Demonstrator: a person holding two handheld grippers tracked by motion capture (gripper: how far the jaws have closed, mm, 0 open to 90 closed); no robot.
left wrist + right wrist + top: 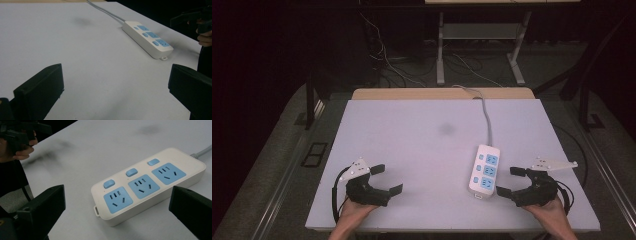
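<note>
A white power strip (484,173) with three blue sockets and three blue switches is seen lying flat on the tabletop (412,150), just beside the right claw (509,181), on its inner side. The right claw is held wide, nothing gripped, jaws aimed at the strip's near end. The left claw (388,179) is also spread wide and empty, well apart from the strip, on the side away from the right claw.

The step in hand is judged to be a reach for the strip by the right claw. It is best done by closing the jaws across the narrow width of the body near the end, not over the switches (131,172), so none gets pressed. The claw should be lowered until the jaws straddle both long sides.

The strip's long axis is set running away from the person, slightly tilted. The grey cord (486,117) is led off the far end; the small hanging tab (96,210) marks the near end.
</note>
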